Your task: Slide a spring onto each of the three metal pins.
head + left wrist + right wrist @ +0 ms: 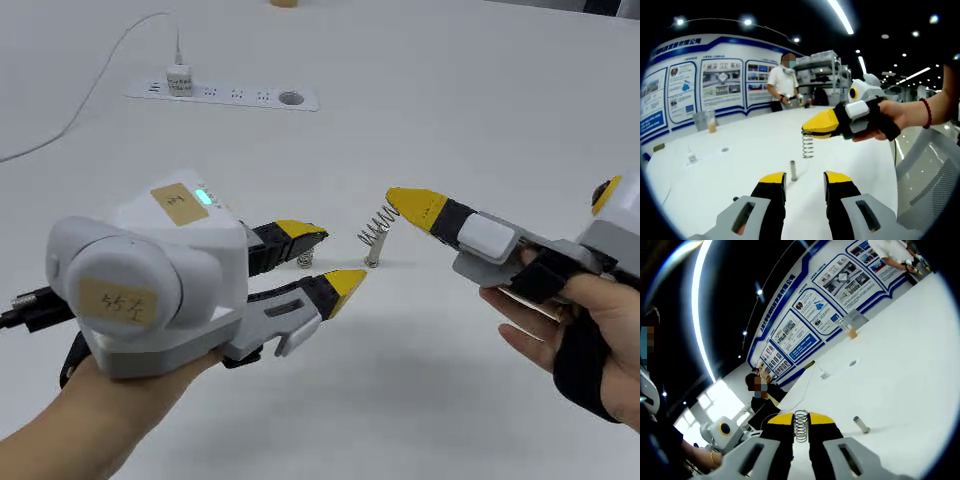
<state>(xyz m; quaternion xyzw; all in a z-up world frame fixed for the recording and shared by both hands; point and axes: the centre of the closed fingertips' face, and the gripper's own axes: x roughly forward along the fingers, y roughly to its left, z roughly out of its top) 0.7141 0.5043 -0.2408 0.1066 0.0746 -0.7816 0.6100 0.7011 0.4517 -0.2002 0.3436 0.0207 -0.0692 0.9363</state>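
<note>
A short metal pin [372, 256] stands upright on the white table [450, 100]. My right gripper [400, 203] is shut on a spring [377, 228], which hangs tilted just above and beside the pin's top. In the right gripper view the spring [800, 426] sits between the yellow tips, with the pin [860, 424] to the right. My left gripper [325, 255] is open, its tips apart and low over the table. A small coiled piece [305, 260] rests between them. In the left gripper view the pin [793, 170] stands ahead of my left gripper [805, 177], below the spring [807, 144].
A white power strip [220, 95] with a plug [179, 78] and a cable lies at the far left of the table. A cup [712, 122] stands at the table's far end, and a person [782, 82] stands beyond it.
</note>
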